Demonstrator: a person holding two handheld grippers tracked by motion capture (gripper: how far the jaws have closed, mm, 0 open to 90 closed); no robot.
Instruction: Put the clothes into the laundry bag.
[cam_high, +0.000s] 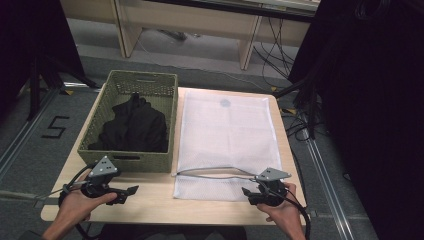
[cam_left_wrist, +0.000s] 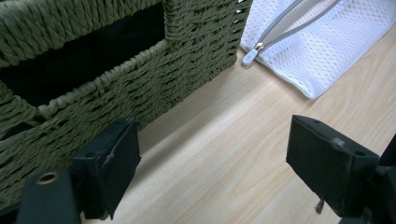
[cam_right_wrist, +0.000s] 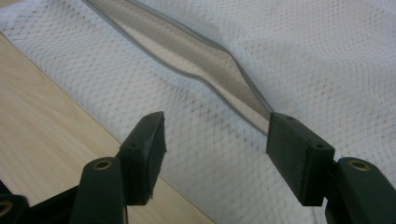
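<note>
A white mesh laundry bag (cam_high: 227, 142) lies flat on the wooden table (cam_high: 155, 200), its grey zipper opening (cam_high: 215, 172) gaping near the front edge. Beside it on the left stands a green woven basket (cam_high: 131, 162) holding a black garment (cam_high: 134, 127). My left gripper (cam_high: 131, 192) rests open in front of the basket, jaws wide over bare wood (cam_left_wrist: 210, 154). My right gripper (cam_high: 247, 192) is open at the bag's front right corner, and in the right gripper view its jaws straddle the mesh (cam_right_wrist: 210, 140) just below the zipper opening (cam_right_wrist: 205, 77). The zipper pull (cam_left_wrist: 251, 53) lies close to the basket's corner.
The basket wall (cam_left_wrist: 140, 79) stands right in front of my left gripper. Around the table are grey floor, a floor mark "5" (cam_high: 55, 127), black stands and cables (cam_high: 300, 125) at the right, and wooden furniture legs (cam_high: 247, 45) at the back.
</note>
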